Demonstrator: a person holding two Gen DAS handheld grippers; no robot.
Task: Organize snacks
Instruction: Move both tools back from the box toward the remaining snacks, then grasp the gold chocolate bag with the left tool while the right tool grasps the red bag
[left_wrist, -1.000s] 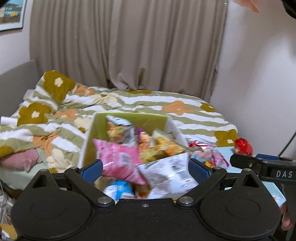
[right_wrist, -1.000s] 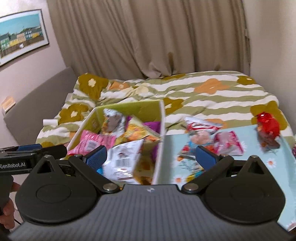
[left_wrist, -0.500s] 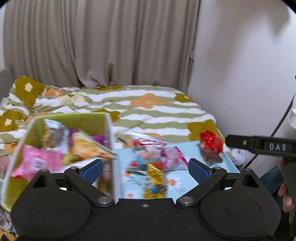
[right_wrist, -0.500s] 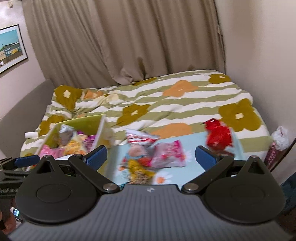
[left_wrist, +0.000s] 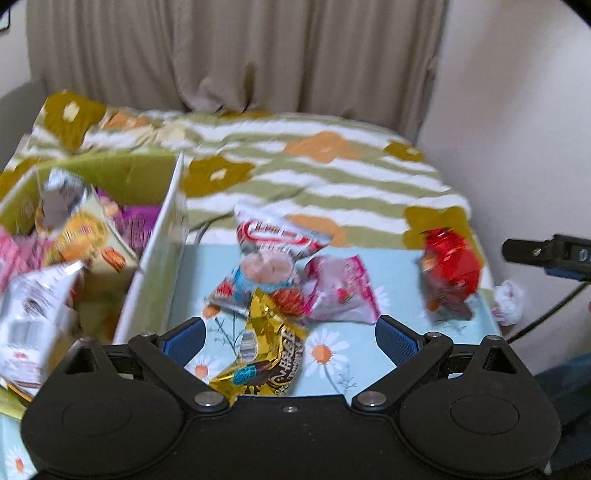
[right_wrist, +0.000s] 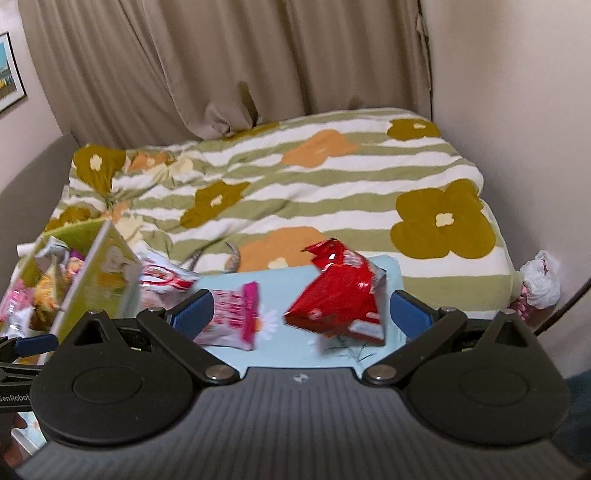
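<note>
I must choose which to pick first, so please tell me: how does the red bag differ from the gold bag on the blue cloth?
The red bag lies alone at the cloth's right side; the gold bag overlaps other packets near the middle. The red bag sits between the open right gripper's fingers; the gold bag sits between the open left gripper's. Both are shiny, crinkled packets outside the box.

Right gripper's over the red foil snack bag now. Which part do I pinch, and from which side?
Probably the crumpled top edge of the red foil snack bag, coming from above: it stands propped up between the open right gripper fingers, while its flat base lies on the pale blue daisy cloth.
</note>
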